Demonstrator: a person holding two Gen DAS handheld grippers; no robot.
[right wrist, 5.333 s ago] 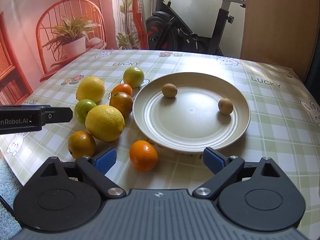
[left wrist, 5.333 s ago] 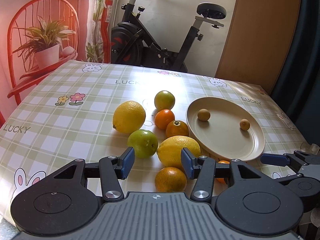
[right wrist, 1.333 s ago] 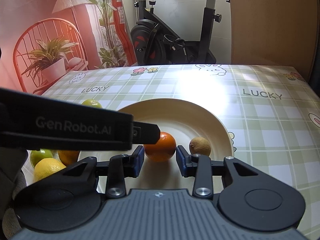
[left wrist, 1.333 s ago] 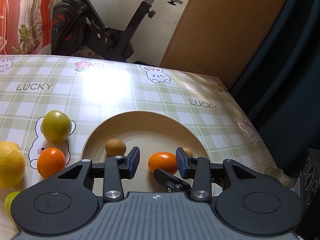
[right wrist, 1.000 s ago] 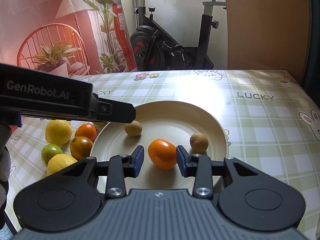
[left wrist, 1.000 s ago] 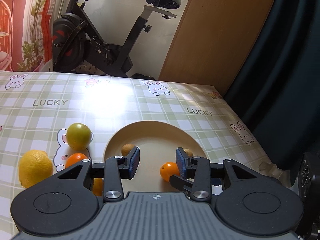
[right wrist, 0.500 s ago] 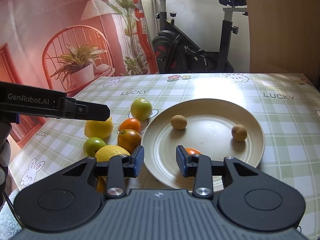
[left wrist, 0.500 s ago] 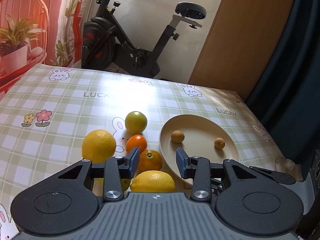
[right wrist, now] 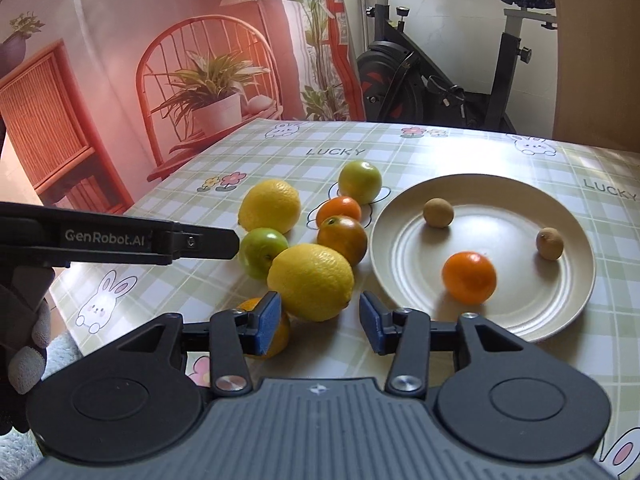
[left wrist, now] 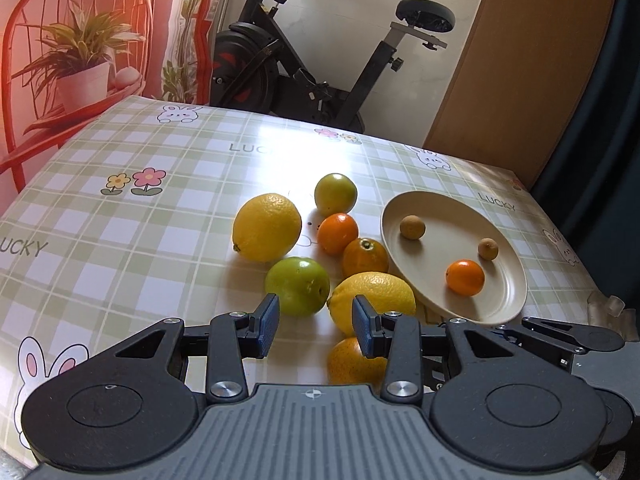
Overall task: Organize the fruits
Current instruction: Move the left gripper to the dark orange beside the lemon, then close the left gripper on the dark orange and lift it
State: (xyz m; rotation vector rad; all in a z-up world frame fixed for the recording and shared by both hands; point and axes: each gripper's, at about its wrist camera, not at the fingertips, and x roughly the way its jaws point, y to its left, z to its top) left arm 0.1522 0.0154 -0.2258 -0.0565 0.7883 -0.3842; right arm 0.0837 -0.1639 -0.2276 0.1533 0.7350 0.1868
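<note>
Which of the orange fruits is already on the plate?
The bright orange lying alone near the plate's front, beside two small brown fruits. The other orange ones sit off it, on the tablecloth.

Both wrist cameras sit close above the tabletop [left wrist: 120,200], tilted down along their jaws toward the exercise bike [right wrist: 460,80]. The left view looks from further left; both share the plate [left wrist: 516,280] and the fruit cluster.
</note>
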